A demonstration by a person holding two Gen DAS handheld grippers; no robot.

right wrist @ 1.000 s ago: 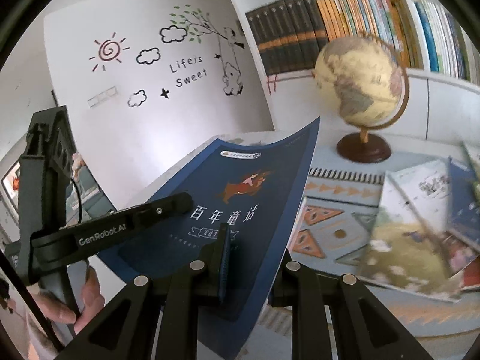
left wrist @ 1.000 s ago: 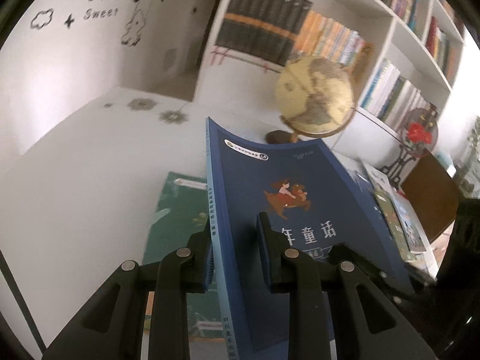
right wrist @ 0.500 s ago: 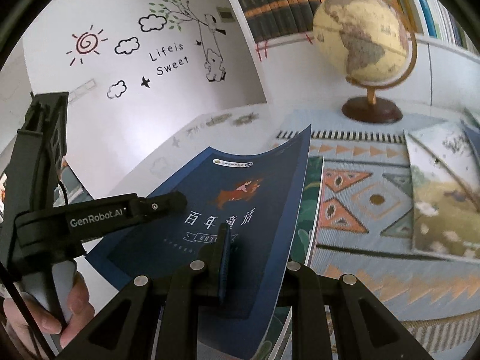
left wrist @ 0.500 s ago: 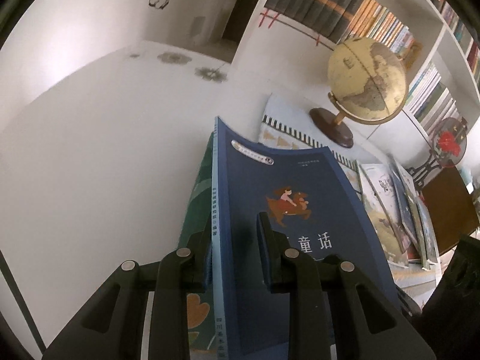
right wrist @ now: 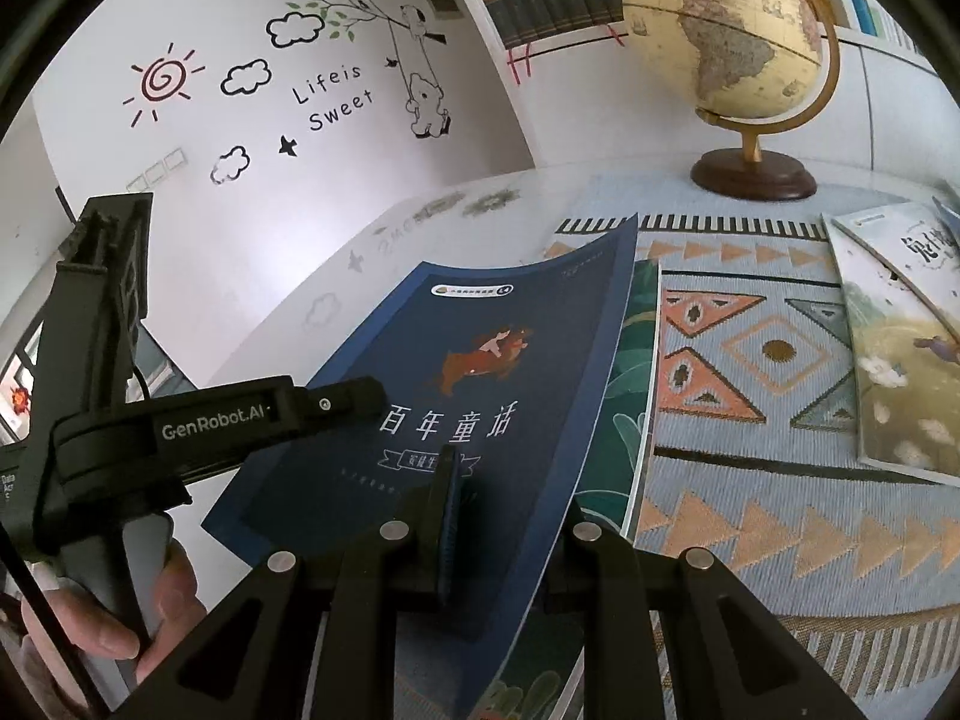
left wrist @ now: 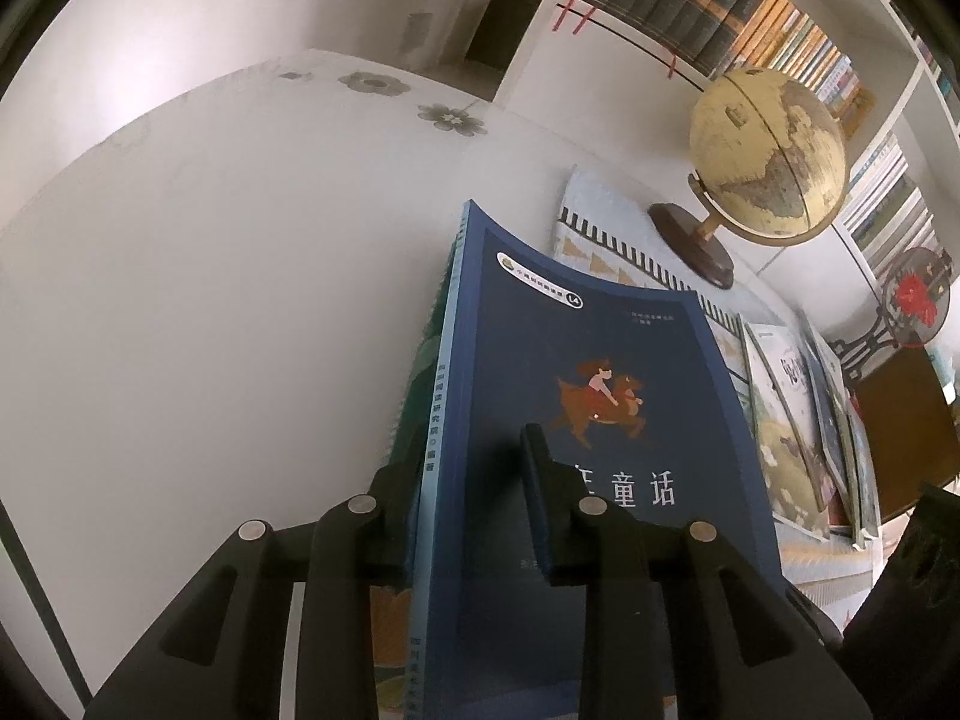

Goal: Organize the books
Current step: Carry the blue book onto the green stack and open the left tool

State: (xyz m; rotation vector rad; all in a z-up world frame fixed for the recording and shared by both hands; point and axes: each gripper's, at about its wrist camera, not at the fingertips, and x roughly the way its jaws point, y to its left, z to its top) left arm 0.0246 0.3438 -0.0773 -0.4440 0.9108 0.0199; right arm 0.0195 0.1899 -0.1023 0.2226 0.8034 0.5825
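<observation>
Between both tools, blue book (left wrist: 600, 420), left tool (left wrist: 468, 510) opening, right tool (right wrist: 510, 516) clamped on it

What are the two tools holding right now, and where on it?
Both hold the dark blue book: the left tool, its jaws opening, at the spine edge, the right tool at the opposite page edge.

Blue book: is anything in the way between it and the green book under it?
Nothing I can see. The blue book tilts right over the green book, with no object showing between them. The globe and the picture books sit off to the side on the patterned mat.
</observation>
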